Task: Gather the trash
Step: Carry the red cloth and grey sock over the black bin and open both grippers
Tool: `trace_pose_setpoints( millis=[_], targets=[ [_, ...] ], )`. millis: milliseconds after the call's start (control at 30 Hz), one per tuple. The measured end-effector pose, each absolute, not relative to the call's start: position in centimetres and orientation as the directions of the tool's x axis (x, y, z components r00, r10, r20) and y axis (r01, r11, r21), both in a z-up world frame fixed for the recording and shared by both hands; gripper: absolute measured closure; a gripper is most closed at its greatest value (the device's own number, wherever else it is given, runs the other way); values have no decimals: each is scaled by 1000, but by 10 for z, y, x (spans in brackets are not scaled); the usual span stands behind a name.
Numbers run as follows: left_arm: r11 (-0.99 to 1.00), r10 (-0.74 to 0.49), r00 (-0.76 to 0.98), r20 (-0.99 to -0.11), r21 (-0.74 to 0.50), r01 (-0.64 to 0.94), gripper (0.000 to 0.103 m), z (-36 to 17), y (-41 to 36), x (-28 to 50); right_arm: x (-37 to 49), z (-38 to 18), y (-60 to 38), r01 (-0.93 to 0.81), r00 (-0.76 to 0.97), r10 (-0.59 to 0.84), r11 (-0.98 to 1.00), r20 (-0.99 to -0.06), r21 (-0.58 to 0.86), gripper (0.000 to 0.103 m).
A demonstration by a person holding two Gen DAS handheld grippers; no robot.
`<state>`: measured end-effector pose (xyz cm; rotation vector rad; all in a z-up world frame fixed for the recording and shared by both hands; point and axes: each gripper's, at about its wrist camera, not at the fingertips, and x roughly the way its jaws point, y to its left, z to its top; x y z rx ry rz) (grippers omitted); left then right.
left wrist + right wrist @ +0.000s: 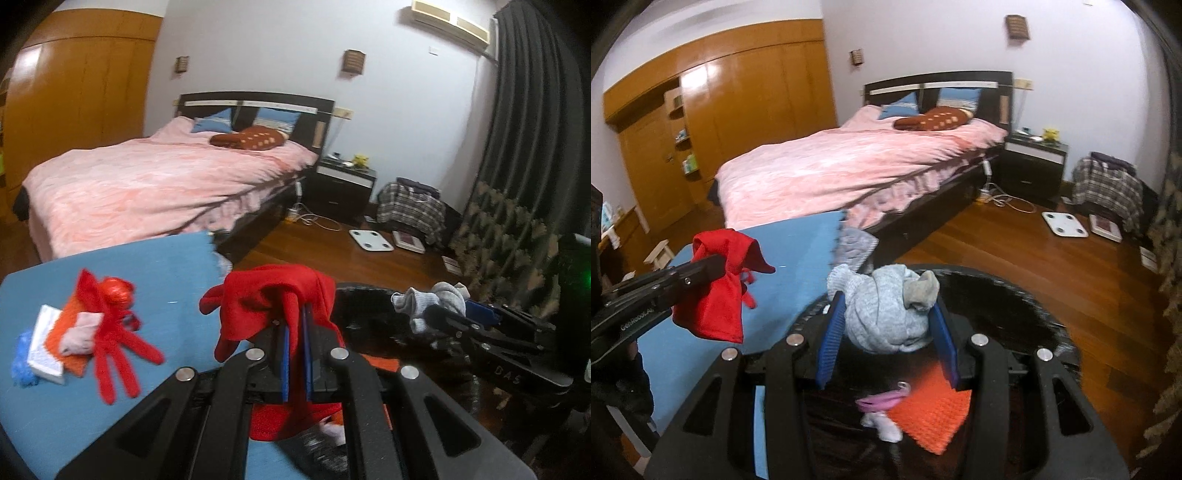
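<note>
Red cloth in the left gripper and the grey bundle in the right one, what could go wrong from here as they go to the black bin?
1. The red cloth is pinched at one fold by the left gripper; most of it hangs loose and could snag the black bin rim or drape outside.
2. The grey bundle bulges above the right gripper pads, so it may slip out early.
3. The grippers sit close together and could collide.
</note>
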<state>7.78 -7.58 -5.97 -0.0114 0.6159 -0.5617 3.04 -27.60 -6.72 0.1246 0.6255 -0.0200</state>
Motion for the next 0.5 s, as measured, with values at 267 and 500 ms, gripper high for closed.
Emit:
trace_pose_setpoints(
  millis=[267, 500],
  targets=[
    [813, -550, 623, -556, -189, 550, 97, -67, -117, 82, 22, -79, -313, 144, 801, -51, 983, -596, 110, 58],
    [787, -571, 580, -582, -185, 589, 96, -78, -139, 83, 18, -94, -326, 179, 786, -72, 977, -613, 115, 56]
  ],
)
